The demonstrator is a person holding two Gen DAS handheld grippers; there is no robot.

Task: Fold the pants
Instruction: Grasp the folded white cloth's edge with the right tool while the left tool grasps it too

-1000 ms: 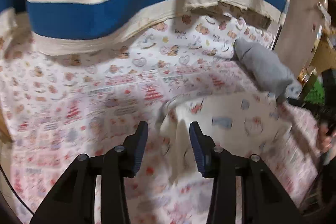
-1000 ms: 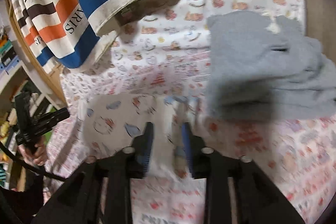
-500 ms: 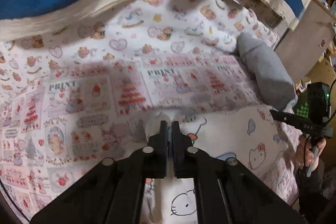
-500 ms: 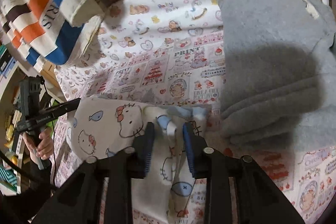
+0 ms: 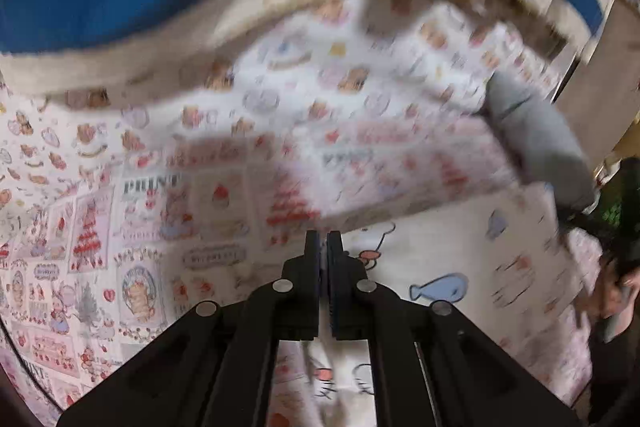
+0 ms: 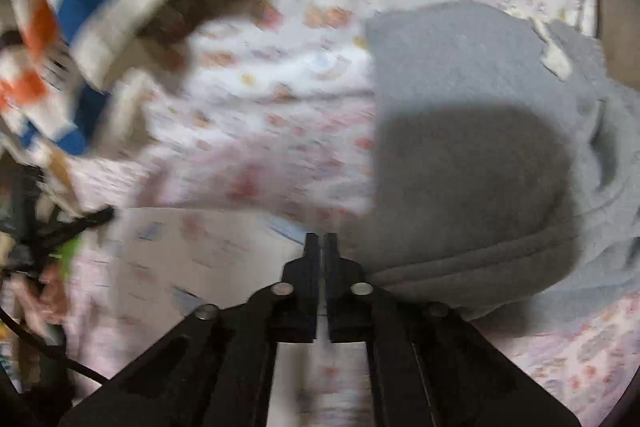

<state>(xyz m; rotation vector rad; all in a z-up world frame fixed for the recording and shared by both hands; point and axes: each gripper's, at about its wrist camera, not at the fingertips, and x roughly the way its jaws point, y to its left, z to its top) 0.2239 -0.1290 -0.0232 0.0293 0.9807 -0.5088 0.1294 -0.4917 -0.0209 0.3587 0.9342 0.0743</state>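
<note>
The left hand-held gripper (image 5: 323, 241) and the right hand-held gripper (image 6: 320, 242) each clench an edge of the cartoon-print pants (image 5: 460, 259), lifting them over the patterned bedsheet (image 5: 120, 227) just beside grey sweatpants (image 6: 460, 147); uneven pulling could slip thin fabric free.

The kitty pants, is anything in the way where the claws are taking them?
Maybe. Both claws, left and right, are shut on the pants. The printed sheet ahead is bare, but the gray garment lies close on the right side, just past the right claw.
</note>
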